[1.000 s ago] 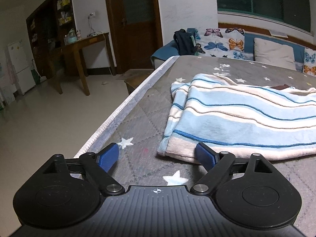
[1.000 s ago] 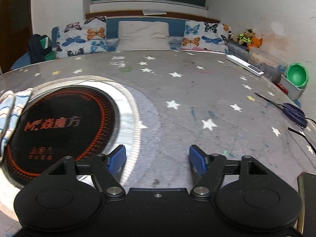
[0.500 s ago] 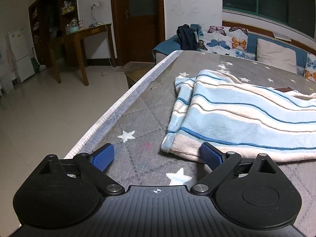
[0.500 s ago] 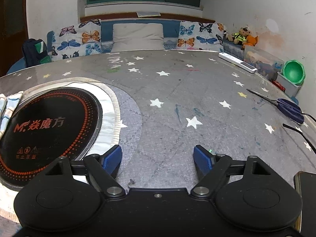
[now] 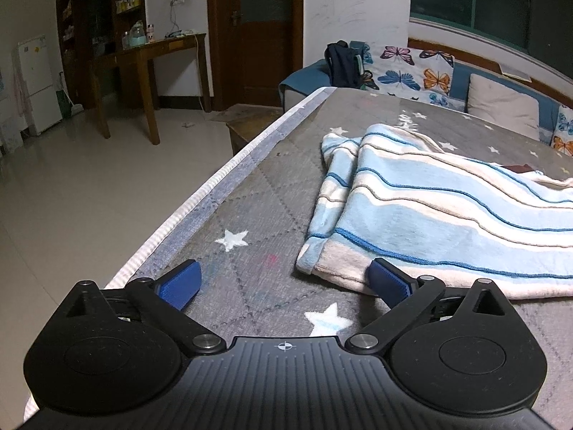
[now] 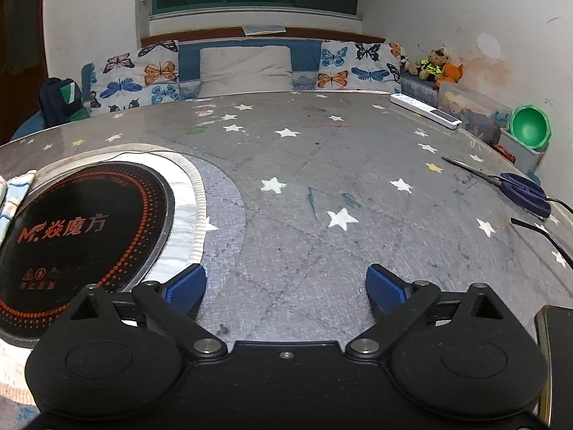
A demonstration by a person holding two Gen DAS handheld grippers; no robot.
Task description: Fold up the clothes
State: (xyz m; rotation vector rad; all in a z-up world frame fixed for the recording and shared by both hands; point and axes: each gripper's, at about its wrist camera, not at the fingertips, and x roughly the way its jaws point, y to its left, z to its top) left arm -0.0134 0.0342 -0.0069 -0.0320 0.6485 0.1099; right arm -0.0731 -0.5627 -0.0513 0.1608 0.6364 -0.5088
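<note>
A folded garment (image 5: pixel 429 215) with light-blue, white and beige stripes lies on the grey star-printed table cover (image 5: pixel 258 215). My left gripper (image 5: pixel 284 281) sits low at the garment's near left corner, its jaws opening wide. The right blue pad (image 5: pixel 388 281) is at the cloth's near edge and the left pad (image 5: pixel 181 283) is over bare cover, with no cloth pinched. In the right wrist view only a sliver of the garment (image 6: pixel 14 193) shows at the left edge. My right gripper (image 6: pixel 286 286) hovers over bare cover, jaws opening, nothing between them.
A round black induction cooker (image 6: pixel 82 229) is set into the table left of the right gripper. Scissors (image 6: pixel 515 186), a power strip (image 6: pixel 426 111), a green bowl (image 6: pixel 530 129) and a phone (image 6: pixel 555 340) lie along the right side. The table edge (image 5: pixel 200 200) drops to the floor on the left.
The jaws of both grippers have spread wider. The left gripper has shifted slightly along the table beside the garment's corner. The garment has stayed where it lay.
</note>
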